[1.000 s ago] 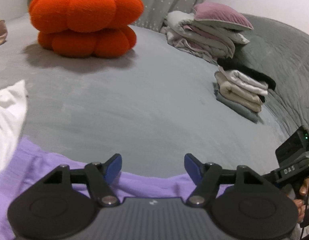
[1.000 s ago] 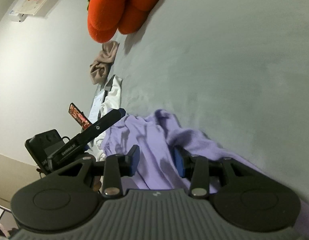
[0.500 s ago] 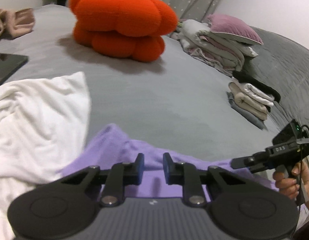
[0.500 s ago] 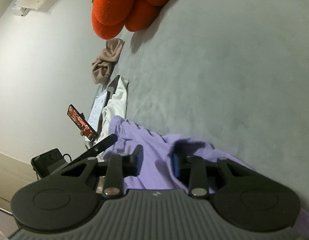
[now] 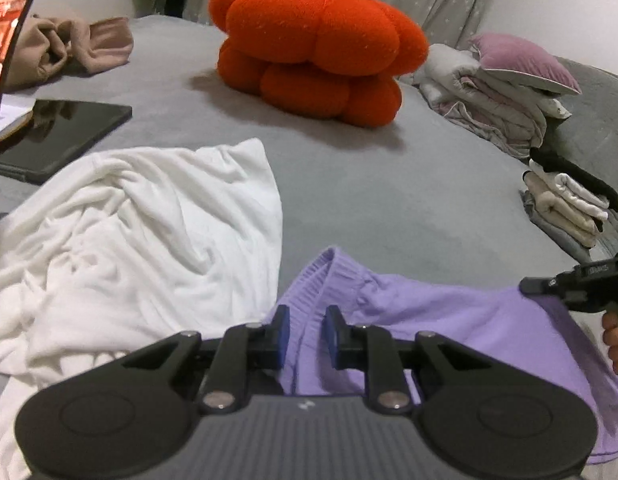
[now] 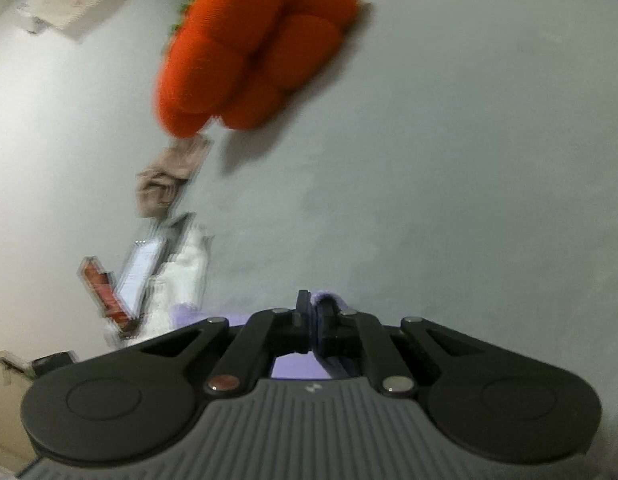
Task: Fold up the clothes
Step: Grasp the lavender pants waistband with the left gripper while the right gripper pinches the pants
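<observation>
A lilac garment (image 5: pixel 449 320) lies crumpled on the grey bed (image 5: pixel 389 192), its ribbed hem pointing away from me. My left gripper (image 5: pixel 307 332) is shut on the lilac garment, with the hem fabric running between the blue pads. In the right wrist view, which is blurred by motion, my right gripper (image 6: pixel 311 320) is shut tight on a fold of the lilac garment (image 6: pixel 293 366). That right gripper (image 5: pixel 569 288) also shows at the right edge of the left wrist view, held by a hand (image 5: pixel 617 340) at the garment's other end.
A rumpled white garment (image 5: pixel 149 232) lies left of the lilac one, touching it. Behind sit an orange pumpkin cushion (image 5: pixel 317 48), a dark tablet (image 5: pixel 57 132), a propped phone (image 5: pixel 5 40), a beige garment (image 5: pixel 69 48), a folded stack (image 5: pixel 565 204) and piled bedding (image 5: pixel 509 80).
Both grippers went from open to shut on the lilac garment. The left view swung left, bringing the white garment into sight. The right view tilted up and blurred.
</observation>
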The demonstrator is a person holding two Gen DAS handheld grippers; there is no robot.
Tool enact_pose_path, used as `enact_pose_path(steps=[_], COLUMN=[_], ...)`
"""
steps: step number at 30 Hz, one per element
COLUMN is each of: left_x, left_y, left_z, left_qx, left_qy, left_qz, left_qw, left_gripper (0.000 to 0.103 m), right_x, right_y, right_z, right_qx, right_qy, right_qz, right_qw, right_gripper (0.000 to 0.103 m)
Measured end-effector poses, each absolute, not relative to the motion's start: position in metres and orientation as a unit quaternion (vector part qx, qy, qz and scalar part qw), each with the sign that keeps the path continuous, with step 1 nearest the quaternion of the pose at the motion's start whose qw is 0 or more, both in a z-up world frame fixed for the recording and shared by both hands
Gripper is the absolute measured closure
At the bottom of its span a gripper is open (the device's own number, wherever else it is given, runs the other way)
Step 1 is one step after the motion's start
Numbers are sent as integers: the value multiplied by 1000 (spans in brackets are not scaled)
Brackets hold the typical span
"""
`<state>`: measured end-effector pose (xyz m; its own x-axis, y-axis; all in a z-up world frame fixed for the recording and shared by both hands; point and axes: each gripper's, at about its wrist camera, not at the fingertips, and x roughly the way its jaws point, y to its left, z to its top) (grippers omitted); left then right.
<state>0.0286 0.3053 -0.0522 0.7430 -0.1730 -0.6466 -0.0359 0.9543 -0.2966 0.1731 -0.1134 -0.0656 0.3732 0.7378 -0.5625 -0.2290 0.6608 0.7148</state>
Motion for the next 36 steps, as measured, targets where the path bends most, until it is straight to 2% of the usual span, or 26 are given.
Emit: enact_pose_path(steps=[4,6,12,14,16,18,28,31,33,36], left_x=[25,20,5,-1,-5,-8,-18,-20,-21,-23], left_y=[312,317,335,339,343,346,337,330,327,324], left_z=[-43,-38,-29,-28,-31,-35,-44,-44,-46,-46], left_qx=[-173,-189,-243,-253,-272,-293,-312,-305,-304,-303], left_qy=[358,356,362,370,382,392,408,405,406,403], left_qz=[-42,-42,-39,-41,-48,-57,-73,-64,-61,-51], left_qw=[916,914,899,893,882,870,855,860,860,862], left_gripper=[81,77,73,68,68,68,68,76,88,90], right_x=[172,169,164,159,151,141,50,27,12,-10], right_y=[-112,-114,-119,-122,-127,-129,-84,-64,-51,-31], right_z=[-77,-75,-63,-58,-53,-46,-17,-21,-24,-29], right_qx=[279,281,264,259,257,245,90,36,-1,-57], right_qy=[467,469,473,472,466,457,405,391,382,368], right_qz=[303,305,296,288,281,274,288,303,313,327], right_qw=[782,780,786,792,798,810,863,868,869,868], right_gripper=[97,92,88,83,67,63,63,65,71,78])
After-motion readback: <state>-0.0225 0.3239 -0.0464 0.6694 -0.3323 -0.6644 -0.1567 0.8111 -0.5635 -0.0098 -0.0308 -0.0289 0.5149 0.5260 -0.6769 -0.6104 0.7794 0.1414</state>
